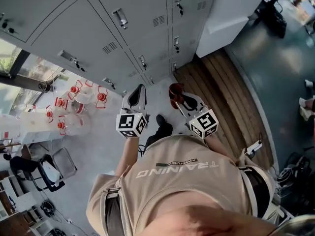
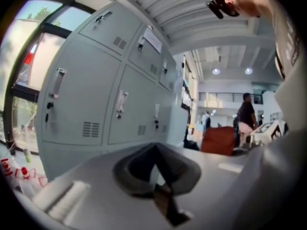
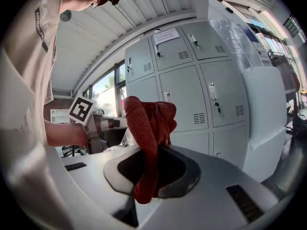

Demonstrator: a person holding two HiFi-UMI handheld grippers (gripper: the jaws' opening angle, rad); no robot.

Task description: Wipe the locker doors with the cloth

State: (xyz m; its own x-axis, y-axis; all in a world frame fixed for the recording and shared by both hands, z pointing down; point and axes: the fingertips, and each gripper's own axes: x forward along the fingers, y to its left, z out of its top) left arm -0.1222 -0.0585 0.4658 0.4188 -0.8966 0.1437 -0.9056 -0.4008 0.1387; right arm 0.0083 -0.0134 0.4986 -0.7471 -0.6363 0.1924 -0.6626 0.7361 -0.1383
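Note:
Grey locker doors (image 1: 98, 28) with handles and vent slots fill the upper left of the head view. They also stand ahead of both grippers (image 2: 96, 99) (image 3: 192, 95). My right gripper (image 1: 177, 95) is shut on a red cloth (image 3: 148, 128), which bunches above the jaws and hangs down between them; the cloth (image 1: 175, 92) shows at the tip in the head view. My left gripper (image 1: 137, 96) is held beside it, jaws together with nothing in them (image 2: 160, 176). Both are a short way from the lockers and touch no door.
Large water bottles with red caps (image 1: 74, 107) stand on the floor left of the lockers, by a window. A white cabinet (image 1: 231, 9) adjoins the lockers on the right, with wooden flooring (image 1: 221, 97) below. A chair (image 1: 49, 168) is behind left. People (image 2: 246, 114) stand far off.

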